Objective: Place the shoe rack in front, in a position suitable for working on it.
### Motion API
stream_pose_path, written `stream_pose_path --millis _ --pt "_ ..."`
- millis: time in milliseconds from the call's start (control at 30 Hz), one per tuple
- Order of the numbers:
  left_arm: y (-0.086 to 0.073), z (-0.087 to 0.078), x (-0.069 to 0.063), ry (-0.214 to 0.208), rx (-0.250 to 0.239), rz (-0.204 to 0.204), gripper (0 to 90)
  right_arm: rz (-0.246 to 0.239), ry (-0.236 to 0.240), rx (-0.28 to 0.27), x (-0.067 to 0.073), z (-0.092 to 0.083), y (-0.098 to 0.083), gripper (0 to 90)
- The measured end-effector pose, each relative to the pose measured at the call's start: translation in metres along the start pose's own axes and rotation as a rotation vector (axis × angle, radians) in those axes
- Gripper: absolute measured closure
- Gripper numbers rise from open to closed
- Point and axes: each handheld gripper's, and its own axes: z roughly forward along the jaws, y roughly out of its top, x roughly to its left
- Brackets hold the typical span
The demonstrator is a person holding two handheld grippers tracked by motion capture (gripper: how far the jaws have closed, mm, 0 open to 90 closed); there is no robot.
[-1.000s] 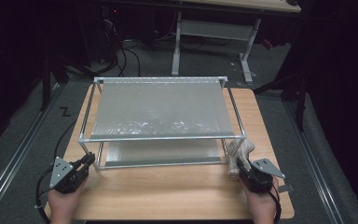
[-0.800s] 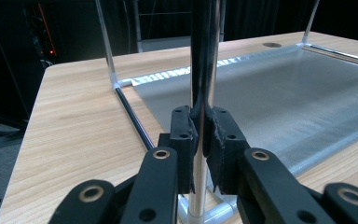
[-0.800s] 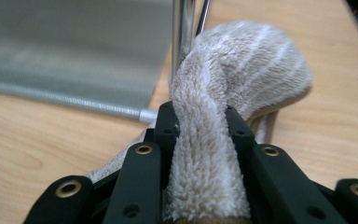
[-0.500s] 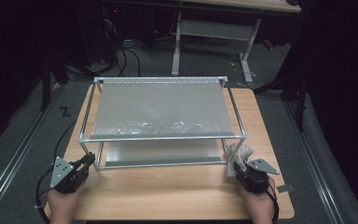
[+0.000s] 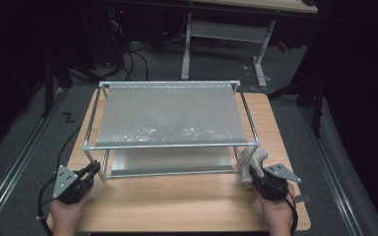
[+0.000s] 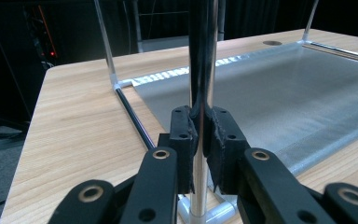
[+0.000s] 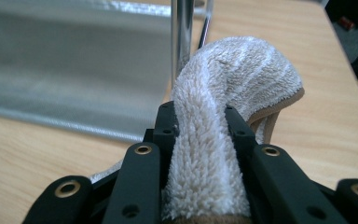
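Observation:
A two-tier metal rack [image 5: 170, 145] with silvery shelves stands on the wooden table [image 5: 177, 201]. My left gripper [image 5: 94, 168] is at the rack's front left corner. In the left gripper view its jaws [image 6: 200, 135] are shut on the upright chrome post [image 6: 204, 56]. My right gripper [image 5: 252, 173] is at the front right corner, shut on a beige terry towel [image 5: 254, 158]. In the right gripper view the towel [image 7: 233, 79] bulges out past the jaws [image 7: 200, 126] and lies against the right front post [image 7: 182, 32].
The lower shelf [image 6: 279, 88] lies just above the tabletop. Bare wood runs along the table's near edge between my hands. Behind the table stands a white desk frame [image 5: 221, 29], with cables [image 5: 133, 54] on the dark floor.
My right gripper has shifted a little with the towel beside the rack's front right post. The left gripper has kept still on its post.

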Motion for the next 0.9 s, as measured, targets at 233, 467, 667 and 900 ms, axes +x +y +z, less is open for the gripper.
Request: stream_pose_path --millis 233,467,667,900 --pt "0.000 0.000 0.000 -0.002 -0.001 0.000 80.7 -0.008 -0.004 -0.083 -0.001 -0.020 0.022 72.2" --pt "0.000 0.000 0.000 -0.003 -0.001 0.002 80.7 -0.019 -0.011 -0.167 -0.001 -0.041 0.044 72.1" --pt "0.000 0.000 0.000 -0.004 -0.001 0.003 80.6 -0.013 -0.013 -0.201 -0.003 -0.048 0.051 72.1" --pt "0.000 0.000 0.000 -0.004 -0.002 0.003 80.7 -0.009 -0.008 -0.193 -0.003 -0.043 0.046 72.2"
